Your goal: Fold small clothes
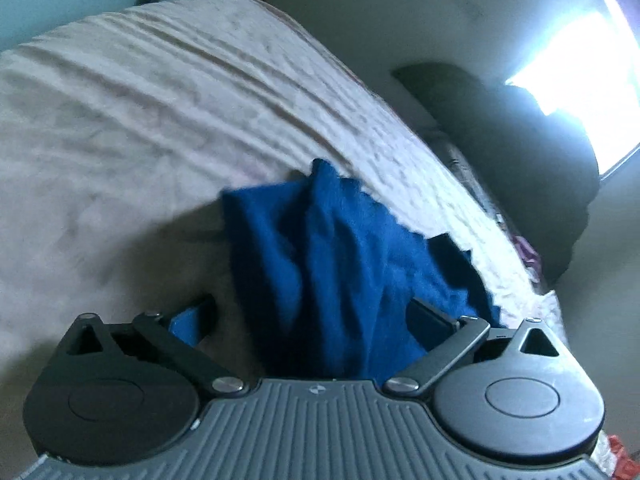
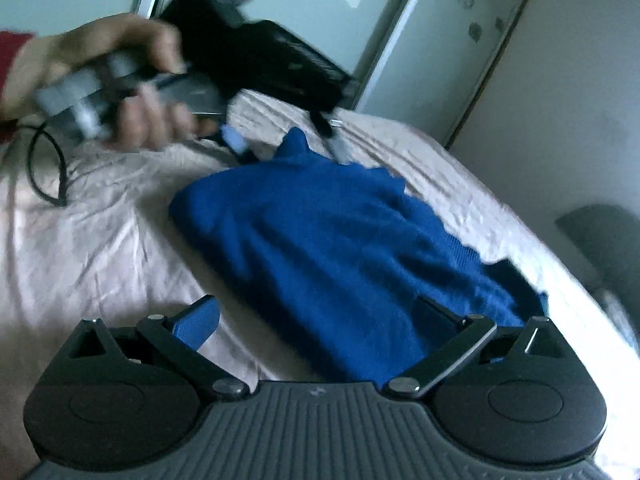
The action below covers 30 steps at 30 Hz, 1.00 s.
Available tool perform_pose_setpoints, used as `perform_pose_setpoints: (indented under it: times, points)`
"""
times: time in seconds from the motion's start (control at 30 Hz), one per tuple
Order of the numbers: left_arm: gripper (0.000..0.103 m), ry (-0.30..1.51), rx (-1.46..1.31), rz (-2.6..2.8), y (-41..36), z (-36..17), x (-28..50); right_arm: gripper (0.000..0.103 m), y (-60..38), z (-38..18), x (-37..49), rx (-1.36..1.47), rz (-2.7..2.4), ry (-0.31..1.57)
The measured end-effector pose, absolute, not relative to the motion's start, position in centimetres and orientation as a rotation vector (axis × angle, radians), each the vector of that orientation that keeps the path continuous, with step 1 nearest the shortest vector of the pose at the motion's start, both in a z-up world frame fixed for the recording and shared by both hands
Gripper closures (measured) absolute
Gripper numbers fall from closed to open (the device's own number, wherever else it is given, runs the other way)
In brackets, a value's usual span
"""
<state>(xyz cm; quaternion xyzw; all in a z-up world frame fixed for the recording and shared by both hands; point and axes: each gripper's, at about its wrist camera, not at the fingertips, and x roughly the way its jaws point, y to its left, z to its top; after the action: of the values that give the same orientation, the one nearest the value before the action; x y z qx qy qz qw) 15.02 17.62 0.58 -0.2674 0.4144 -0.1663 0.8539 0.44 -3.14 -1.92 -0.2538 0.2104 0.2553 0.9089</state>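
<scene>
A blue knit garment (image 1: pixel 340 264) lies bunched on a pale pink bedsheet (image 1: pixel 140 120). My left gripper (image 1: pixel 312 312) is open, its fingers wide apart, with the garment's near part between them. In the right wrist view the same garment (image 2: pixel 328 248) spreads on the sheet (image 2: pixel 100 240). My right gripper (image 2: pixel 316 316) is open too, its blue left pad (image 2: pixel 196 322) over bare sheet and its right finger over the cloth. The left gripper (image 2: pixel 288 136), held in a hand (image 2: pixel 100 60), is blurred above the garment's far end.
A bright window (image 1: pixel 580 92) and a dark shape (image 1: pixel 520 160) stand past the bed's right edge. Mirrored wardrobe doors (image 2: pixel 320 20) rise behind the bed. A black cable (image 2: pixel 44 168) loops on the sheet at the left.
</scene>
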Motion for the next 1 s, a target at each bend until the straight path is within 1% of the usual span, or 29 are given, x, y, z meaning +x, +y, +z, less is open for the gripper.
perform_pose_setpoints:
  times: [0.1,0.27,0.33,0.43,0.47,0.5,0.53,0.57,0.6,0.63,0.7,0.73,0.87,1.0]
  points:
    - [0.003,0.897,-0.574,-0.409,17.6,0.4,17.2,0.0,-1.1,-3.1,-0.4,-0.651,0.463,0.377]
    - [0.003,0.915,-0.607,-0.465,17.1,-0.1,20.3,0.0,0.9,-4.4,-0.7,-0.753,0.294,0.251]
    - [0.004,0.921,-0.601,-0.494,16.4,-0.2,21.3,0.0,1.2,-4.6,-0.2,-0.76,0.265,0.23]
    - [0.018,0.93,-0.572,-0.499,14.8,-0.4,22.2,0.001,1.8,-4.5,0.4,-0.758,0.264,0.221]
    - [0.035,0.934,-0.54,-0.496,14.1,-0.4,22.4,0.008,2.0,-4.6,0.4,-0.763,0.273,0.217]
    - [0.058,0.945,-0.496,-0.48,13.4,-0.3,22.5,0.024,2.3,-4.7,0.3,-0.768,0.287,0.226]
    - [0.065,0.953,-0.463,-0.46,13.1,-0.3,22.6,0.033,2.4,-4.7,0.3,-0.767,0.312,0.241]
    - [0.073,0.955,-0.432,-0.439,12.6,-0.3,22.6,0.053,2.5,-4.8,0.2,-0.761,0.344,0.258]
    - [0.083,0.951,-0.406,-0.422,12.3,-0.3,22.5,0.066,2.6,-4.9,0.2,-0.755,0.364,0.269]
    - [0.084,0.946,-0.391,-0.417,12.1,-0.1,22.3,0.07,2.6,-5.0,0.1,-0.753,0.379,0.278]
    - [0.087,0.929,-0.37,-0.398,11.7,0.2,21.8,0.084,2.5,-5.0,-0.1,-0.744,0.405,0.289]
    - [0.087,0.922,-0.36,-0.389,11.6,0.5,21.6,0.088,2.3,-4.8,-0.1,-0.731,0.422,0.297]
    - [0.089,0.889,-0.317,-0.354,10.4,2.1,20.4,0.094,-0.4,-3.3,0.9,-0.521,0.489,0.351]
    - [0.09,0.852,-0.315,-0.333,9.3,4.7,19.6,0.096,-5.1,-1.4,1.7,-0.227,0.552,0.395]
